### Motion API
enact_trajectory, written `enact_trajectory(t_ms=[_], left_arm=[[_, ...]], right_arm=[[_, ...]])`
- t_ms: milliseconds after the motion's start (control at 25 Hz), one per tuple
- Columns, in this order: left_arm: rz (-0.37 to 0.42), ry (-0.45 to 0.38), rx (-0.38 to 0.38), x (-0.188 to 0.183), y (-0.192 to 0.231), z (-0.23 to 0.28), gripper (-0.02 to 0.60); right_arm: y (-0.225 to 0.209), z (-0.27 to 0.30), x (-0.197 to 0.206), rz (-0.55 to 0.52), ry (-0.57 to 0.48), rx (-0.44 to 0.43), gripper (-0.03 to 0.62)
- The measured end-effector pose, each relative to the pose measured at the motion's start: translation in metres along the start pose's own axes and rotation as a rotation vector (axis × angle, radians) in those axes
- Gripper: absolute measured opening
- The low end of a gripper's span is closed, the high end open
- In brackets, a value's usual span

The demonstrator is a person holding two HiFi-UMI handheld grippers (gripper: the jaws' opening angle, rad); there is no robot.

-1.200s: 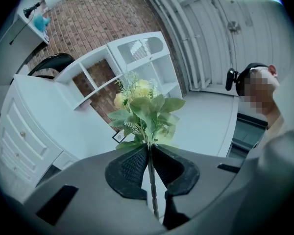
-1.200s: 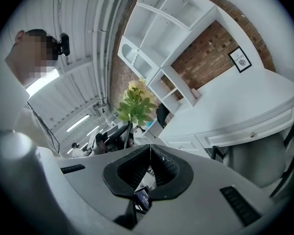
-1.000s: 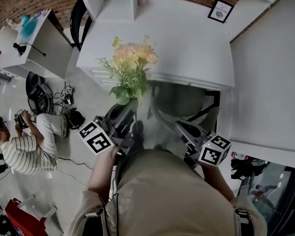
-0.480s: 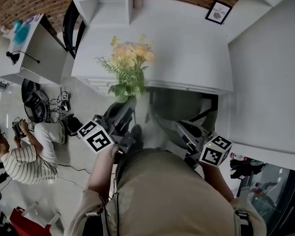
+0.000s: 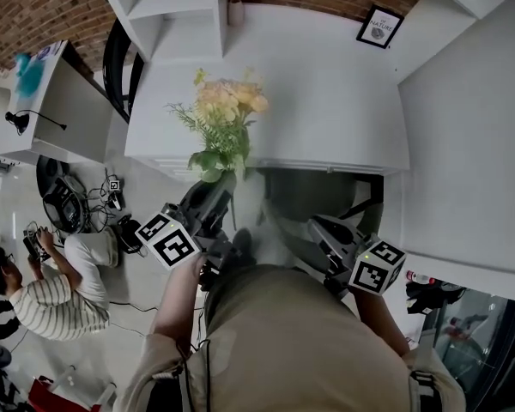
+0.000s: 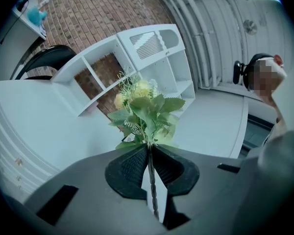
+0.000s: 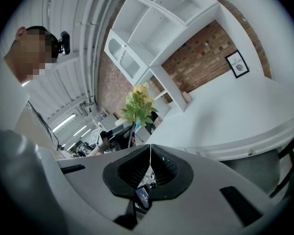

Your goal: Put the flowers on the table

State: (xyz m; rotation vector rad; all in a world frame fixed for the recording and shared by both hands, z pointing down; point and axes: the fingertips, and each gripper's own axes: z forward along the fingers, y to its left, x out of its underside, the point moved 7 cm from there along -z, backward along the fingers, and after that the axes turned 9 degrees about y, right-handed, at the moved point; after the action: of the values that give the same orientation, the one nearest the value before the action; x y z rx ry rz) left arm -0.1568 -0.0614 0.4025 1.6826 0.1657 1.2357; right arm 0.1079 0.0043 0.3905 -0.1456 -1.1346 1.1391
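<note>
Head view: the left gripper [image 5: 226,191] holds the flowers [image 5: 225,114] upright over the near edge of the white worktop [image 5: 326,84]. The right gripper [image 5: 319,227] is apart from them, nearer the person.

Left gripper view: the jaws are clamped on the stem, with the blooms above.

Right gripper view: the jaws are together and empty, with the flowers beyond.
</note>
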Motion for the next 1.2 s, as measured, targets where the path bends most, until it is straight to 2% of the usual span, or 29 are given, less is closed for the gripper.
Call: enact_trajectory(t_ms=[440,640,960,1200], left_arm=[[-0.003,-0.011,-0.036,-0.003,0.015,-0.004,0.034],[-0.02,-0.013,-0.04,-0.013,0.038,-0.015,0.034],[-0.007,0.048,-0.065,-0.016,0.07,-0.009,0.034],[-0.013,0.094,-0.096,-0.005,0.075,0.008,0.034]], right_arm=[[-0.001,0.002,-0.002,-0.018,0.028,0.013,0.023],[0.015,0.017,0.0,-0.05,0.055,0.047,0.022],[0.023,0.019,0.014,-0.011,0.053,0.109,0.023],[0.015,0.007,0.019,0.01,0.023,0.113,0.023]])
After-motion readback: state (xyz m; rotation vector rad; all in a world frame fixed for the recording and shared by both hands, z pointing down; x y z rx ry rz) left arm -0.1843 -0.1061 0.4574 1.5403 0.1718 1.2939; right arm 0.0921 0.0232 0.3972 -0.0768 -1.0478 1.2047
